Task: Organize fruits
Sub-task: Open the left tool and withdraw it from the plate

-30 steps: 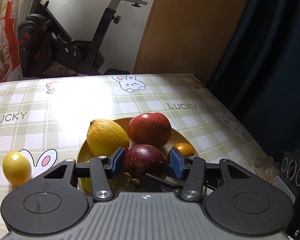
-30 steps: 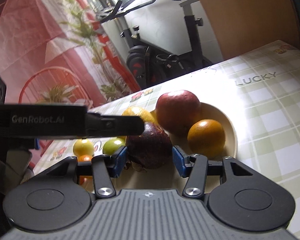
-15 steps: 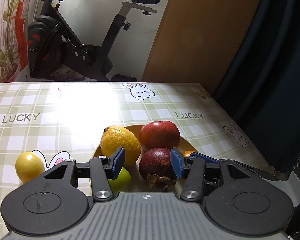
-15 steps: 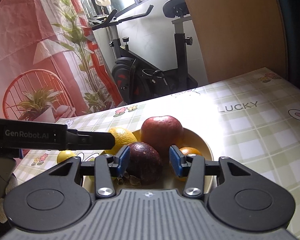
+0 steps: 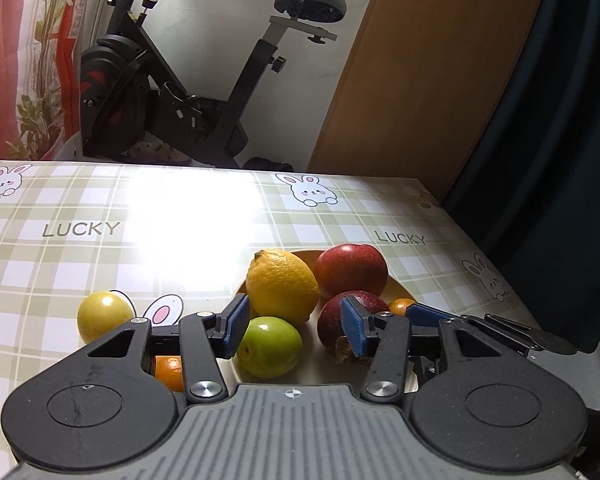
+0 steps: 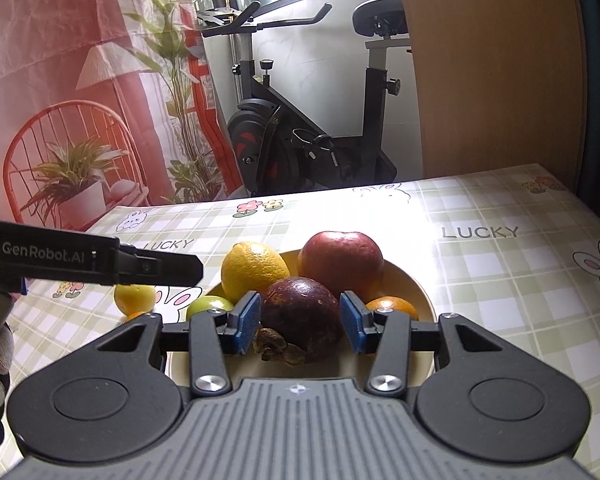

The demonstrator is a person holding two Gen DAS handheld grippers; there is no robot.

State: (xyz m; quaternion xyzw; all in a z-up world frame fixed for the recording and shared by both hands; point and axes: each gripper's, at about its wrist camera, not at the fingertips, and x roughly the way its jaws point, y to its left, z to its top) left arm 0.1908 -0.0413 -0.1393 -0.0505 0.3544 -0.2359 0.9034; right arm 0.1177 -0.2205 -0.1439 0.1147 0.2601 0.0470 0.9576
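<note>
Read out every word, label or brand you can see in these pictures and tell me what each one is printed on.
"LUCKY": printed several times on the checked tablecloth, clear in both wrist views; one copy in the right wrist view is partly hidden and reads "UCKY".
"GenRobot.AI": white lettering on the black side of the left gripper, seen from the right wrist view.
No other text is readable; the fruits and plate carry no labels.

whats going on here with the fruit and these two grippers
A person is sorting fruit with two handheld grippers. The plate holds a lemon, a red apple, a mangosteen and a small orange. Both the left gripper and the right gripper are open and grip nothing. A green fruit sits at the plate's edge, and a yellow fruit lies on the tablecloth.
</note>
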